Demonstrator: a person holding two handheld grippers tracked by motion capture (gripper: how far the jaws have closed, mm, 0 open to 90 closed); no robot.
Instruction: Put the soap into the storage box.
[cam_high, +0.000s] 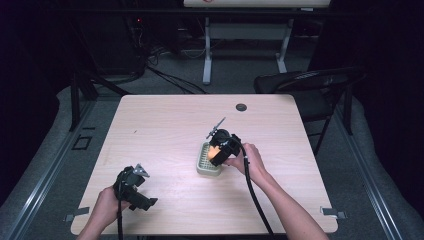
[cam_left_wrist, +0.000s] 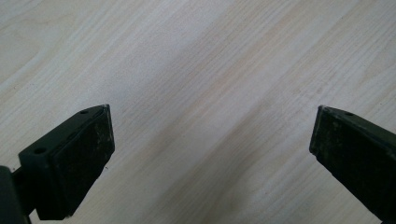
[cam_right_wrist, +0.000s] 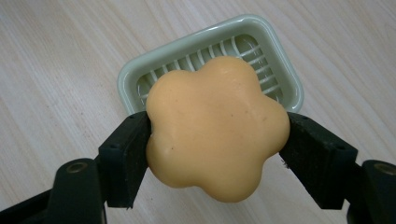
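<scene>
An orange flower-shaped soap (cam_right_wrist: 215, 128) is clamped between the jaws of my right gripper (cam_right_wrist: 215, 149), which is shut on it. It hangs just above a pale green slotted soap dish (cam_right_wrist: 280, 60) on the wooden table. From above, the same right gripper (cam_high: 220, 150) holds the soap (cam_high: 216, 154) over the dish (cam_high: 204, 168) near the table's middle. My left gripper (cam_high: 140, 197) rests near the front left edge, tilted toward the tabletop. In the left gripper view its jaws (cam_left_wrist: 212, 154) stand wide apart with only bare wood between them.
A small dark round hole cover (cam_high: 241, 107) sits near the table's far edge. A black folding chair (cam_high: 310, 85) stands beyond the right far corner. Cables trail from both grippers toward the front edge.
</scene>
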